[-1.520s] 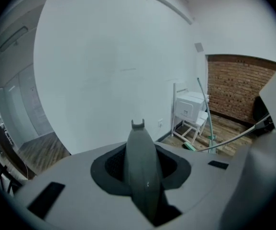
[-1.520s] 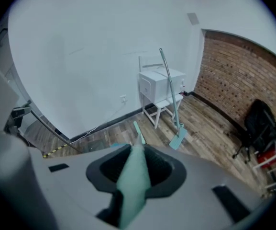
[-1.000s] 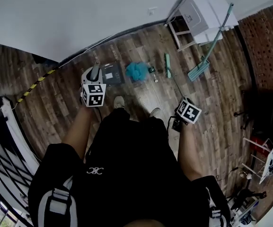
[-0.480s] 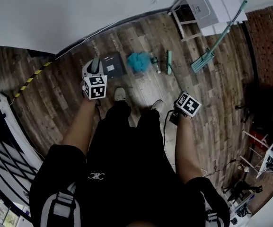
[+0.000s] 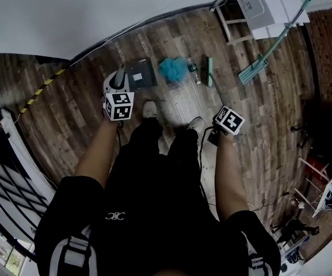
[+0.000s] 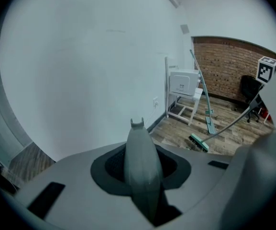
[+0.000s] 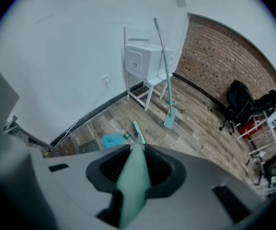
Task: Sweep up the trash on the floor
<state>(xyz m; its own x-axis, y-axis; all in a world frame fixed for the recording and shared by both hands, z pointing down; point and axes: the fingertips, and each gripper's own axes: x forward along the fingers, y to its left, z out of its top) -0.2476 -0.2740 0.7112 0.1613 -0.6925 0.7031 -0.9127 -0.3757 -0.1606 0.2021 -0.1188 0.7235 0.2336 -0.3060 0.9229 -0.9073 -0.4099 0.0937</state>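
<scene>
The left gripper [image 5: 118, 92] has its jaws closed on the grey handle [image 6: 140, 162] of the dustpan [image 5: 141, 73]. The dustpan sits on the wood floor [image 5: 258, 119] at the far left, near the wall [image 5: 96, 10]. The right gripper [image 5: 228, 121] has its jaws closed on the teal broom handle [image 7: 132, 186]. The shaft runs away from this gripper to the green broom head [image 5: 210, 72], which rests on the floor. The trash consists of two items. A blue wad [image 5: 173, 69] lies just right of the dustpan. A small bottle [image 5: 193, 72] lies between the wad and the broom head, close to both. These items lie beyond the person's shoes [image 5: 149, 109]. At the far right, a mop [image 5: 269, 46] leans against a white cabinet [image 5: 260, 2].
</scene>
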